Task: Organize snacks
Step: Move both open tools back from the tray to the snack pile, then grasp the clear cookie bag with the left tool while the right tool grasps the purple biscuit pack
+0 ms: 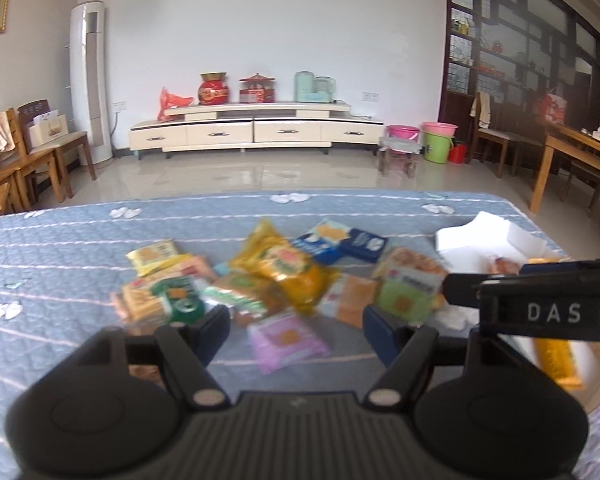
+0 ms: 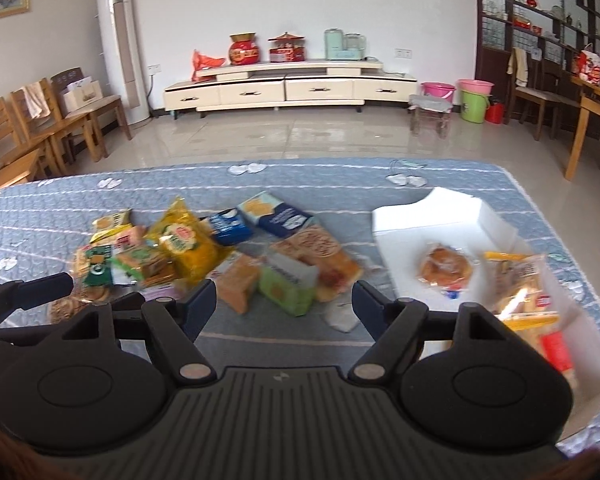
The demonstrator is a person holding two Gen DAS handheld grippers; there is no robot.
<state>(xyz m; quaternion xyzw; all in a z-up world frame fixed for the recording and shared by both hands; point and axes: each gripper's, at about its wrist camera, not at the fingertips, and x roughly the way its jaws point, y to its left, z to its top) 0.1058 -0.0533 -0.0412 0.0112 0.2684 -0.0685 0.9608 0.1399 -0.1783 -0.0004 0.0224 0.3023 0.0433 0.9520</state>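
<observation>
A heap of snack packets lies on the blue quilted table cover [image 2: 40, 216]: a yellow bag [image 2: 184, 244], blue packets [image 2: 276, 216], a green box [image 2: 288, 288], an orange packet [image 2: 240, 280]. My right gripper [image 2: 284, 304] hangs open just before the green box, nothing between its fingers. To the right, a white box [image 2: 420, 220] holds a wrapped bun [image 2: 444, 268] and several packets [image 2: 520, 280]. In the left wrist view my left gripper [image 1: 296, 328] is open above a purple packet [image 1: 288, 340], with the yellow bag [image 1: 288, 268] beyond it. Blur hides whether its pads touch anything.
The right gripper's black body [image 1: 548, 312] crosses the left wrist view in front of the white box [image 1: 488, 236]. Past the table's far edge are a tiled floor, a low cream cabinet [image 2: 292, 88], wooden chairs [image 2: 28, 128] on the left and a wooden table [image 2: 596, 120] on the right.
</observation>
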